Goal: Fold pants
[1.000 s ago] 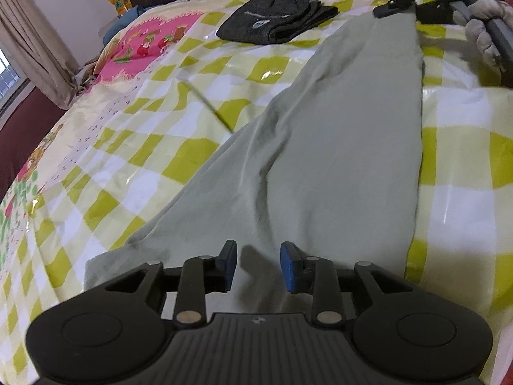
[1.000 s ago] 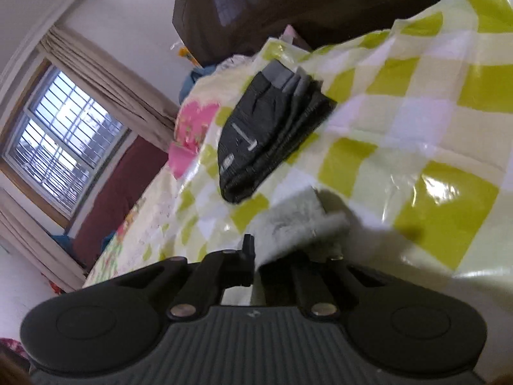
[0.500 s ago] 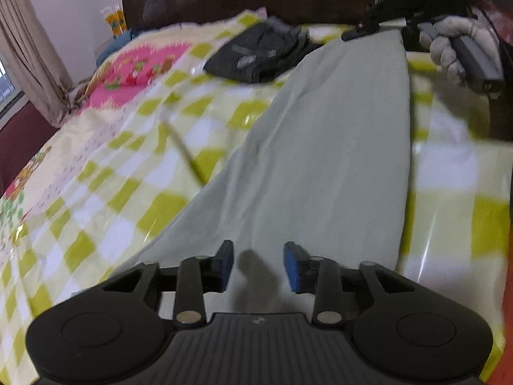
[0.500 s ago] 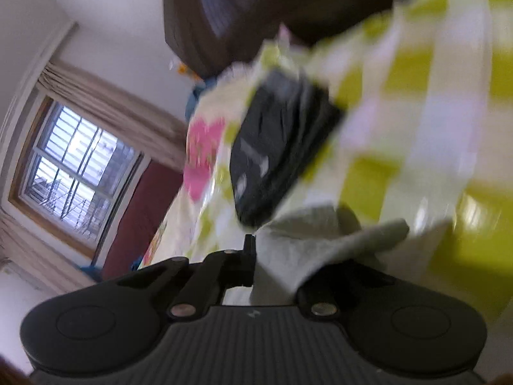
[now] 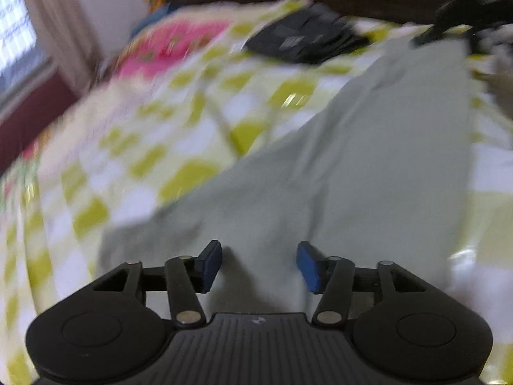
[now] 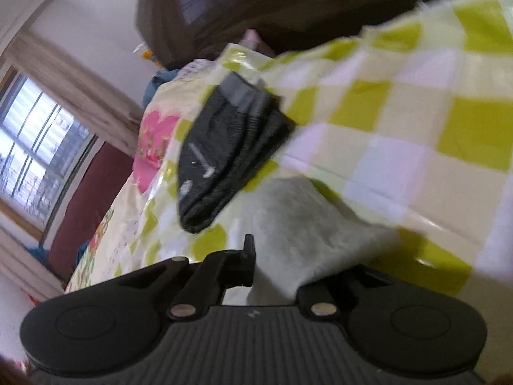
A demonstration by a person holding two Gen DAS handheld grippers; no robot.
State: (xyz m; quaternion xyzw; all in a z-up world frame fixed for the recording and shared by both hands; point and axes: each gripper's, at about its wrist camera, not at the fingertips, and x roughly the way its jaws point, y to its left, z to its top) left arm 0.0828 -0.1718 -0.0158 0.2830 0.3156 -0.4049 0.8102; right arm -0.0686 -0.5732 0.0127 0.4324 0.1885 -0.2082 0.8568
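Pale grey-green pants [image 5: 368, 166] lie stretched along the checked bed cover, running from near my left gripper up to the far right. My left gripper [image 5: 259, 264] hovers over the near end of the pants, its jaws opening, blue pads [image 5: 211, 264] apart with only cloth lying below them. My right gripper [image 6: 272, 269] is shut on the far end of the pants [image 6: 307, 224], which bunches up out of its jaws, lifted off the cover. In the left wrist view the right gripper [image 5: 449, 29] shows blurred at the far corner of the pants.
A folded dark garment [image 5: 304, 40] [image 6: 231, 150] lies on the yellow-and-white checked cover [image 5: 134, 173] near the dark headboard [image 6: 288, 3]. A pink patterned pillow [image 5: 173, 41] lies at the far left. Window and curtain [image 6: 48, 134] stand beyond the bed's left side.
My left gripper's pads have spread much wider and it has shifted over the near end of the pants. My right gripper has lifted the pinched far end, and the cloth bunches larger.
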